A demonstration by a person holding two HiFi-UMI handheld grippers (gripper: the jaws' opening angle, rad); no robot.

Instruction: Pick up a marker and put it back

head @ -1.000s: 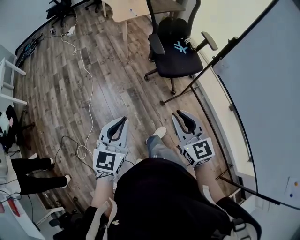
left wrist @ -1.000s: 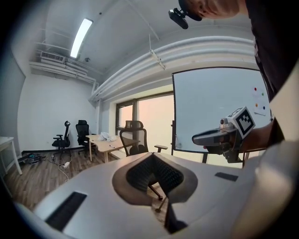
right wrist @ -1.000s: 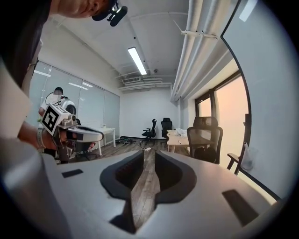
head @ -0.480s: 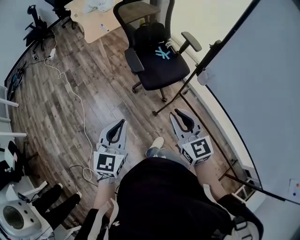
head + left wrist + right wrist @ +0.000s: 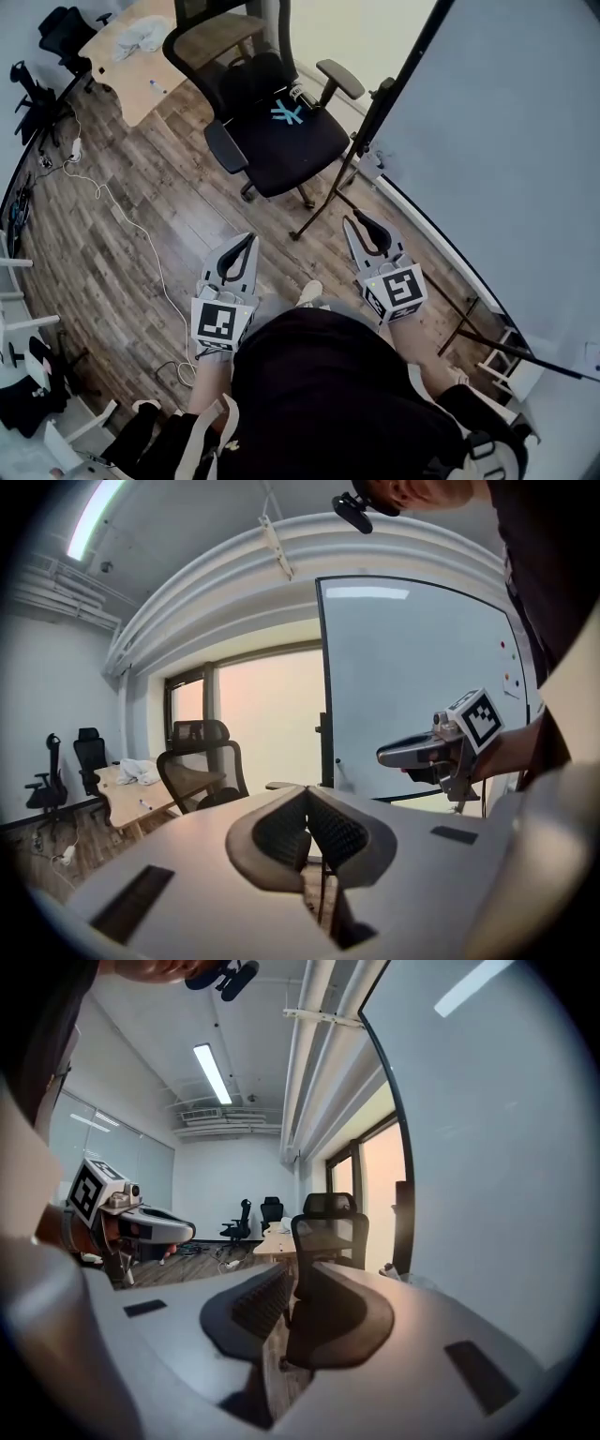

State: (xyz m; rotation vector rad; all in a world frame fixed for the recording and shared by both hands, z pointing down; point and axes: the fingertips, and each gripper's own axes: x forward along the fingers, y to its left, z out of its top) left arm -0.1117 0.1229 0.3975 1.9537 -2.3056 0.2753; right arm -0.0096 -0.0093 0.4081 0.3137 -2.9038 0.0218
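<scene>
As the person stands beside the whiteboard (image 5: 506, 141), the left gripper (image 5: 249, 240) and the right gripper (image 5: 355, 222) are held out over the wood floor, near a black office chair (image 5: 281, 122). The left jaws meet at the tips on nothing, and the right jaws stand a narrow slit apart, empty. A slim marker-like stick (image 5: 153, 84), too small to be sure of, lies on the wooden counter (image 5: 127, 94) behind the chair, well apart from both.

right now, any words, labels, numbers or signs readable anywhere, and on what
No readable words or numbers in any view.
Cubes on the left hand-held gripper and right hand-held gripper: black-and-white square patterns, not text.
Seat of the office chair: light blue crossed shape, no legible letters.
</scene>
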